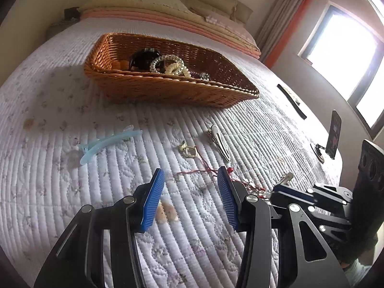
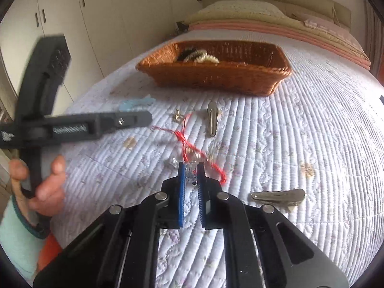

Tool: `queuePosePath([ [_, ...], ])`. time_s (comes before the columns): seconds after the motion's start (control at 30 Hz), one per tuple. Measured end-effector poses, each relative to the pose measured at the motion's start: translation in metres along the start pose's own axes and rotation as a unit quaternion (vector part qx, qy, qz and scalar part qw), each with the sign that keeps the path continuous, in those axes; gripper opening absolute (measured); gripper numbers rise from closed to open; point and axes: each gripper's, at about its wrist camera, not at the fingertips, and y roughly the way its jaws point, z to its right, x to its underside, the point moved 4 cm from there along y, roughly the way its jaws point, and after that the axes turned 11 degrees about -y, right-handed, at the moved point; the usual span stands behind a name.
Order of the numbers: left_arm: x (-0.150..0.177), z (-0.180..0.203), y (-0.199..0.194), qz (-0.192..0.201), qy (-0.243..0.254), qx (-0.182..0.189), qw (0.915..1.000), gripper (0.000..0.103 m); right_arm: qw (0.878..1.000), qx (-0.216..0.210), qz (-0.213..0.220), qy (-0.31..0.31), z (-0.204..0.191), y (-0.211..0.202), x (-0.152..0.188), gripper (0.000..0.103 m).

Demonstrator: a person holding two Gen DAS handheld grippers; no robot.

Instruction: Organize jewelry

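Note:
A wicker basket (image 1: pixel 168 88) on the quilted bed holds bracelets (image 1: pixel 168 63) and a black hair claw (image 1: pixel 141 56); it also shows in the right wrist view (image 2: pixel 216 76). My right gripper (image 2: pixel 192 168) is shut on a clear-bead bracelet with red string (image 2: pixel 192 148), low over the quilt. My left gripper (image 1: pixel 190 180) is open and empty above the bed, with the red string (image 1: pixel 204 168) between its tips. A blue hair clip (image 1: pixel 105 144), a small gold piece (image 1: pixel 188 150) and a silver clip (image 1: pixel 219 141) lie on the quilt.
Another silver clip (image 2: pixel 278 196) lies right of my right gripper. A black strip (image 1: pixel 291 100) and a phone on a stand (image 1: pixel 333 136) are at the bed's right side. Pillows (image 1: pixel 148 2) lie at the head, a window (image 1: pixel 343 48) is at right, and cupboards (image 2: pixel 96 12) are at left.

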Motion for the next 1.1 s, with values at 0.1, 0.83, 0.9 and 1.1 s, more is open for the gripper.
queuePosePath([
  [0.1, 0.002, -0.001, -0.001, 0.000, -0.003, 0.000, 1.0000, 0.044, 1.000, -0.015, 0.019, 0.017, 0.005, -0.014, -0.012, 0.008],
  [0.83, 0.001, -0.038, -0.029, 0.032, -0.019, -0.045, 0.9983, 0.044, 0.994, -0.078, -0.019, 0.078, 0.013, 0.019, 0.000, 0.008],
  [0.9, 0.001, -0.043, -0.032, 0.033, -0.023, -0.045, 0.9982, 0.044, 0.994, -0.079, -0.021, 0.065, 0.008, 0.020, 0.007, 0.009],
  [1.1, 0.001, -0.045, -0.031, 0.031, -0.024, -0.041, 0.9984, 0.044, 0.999, -0.043, -0.010, 0.023, -0.004, 0.012, 0.014, 0.058],
])
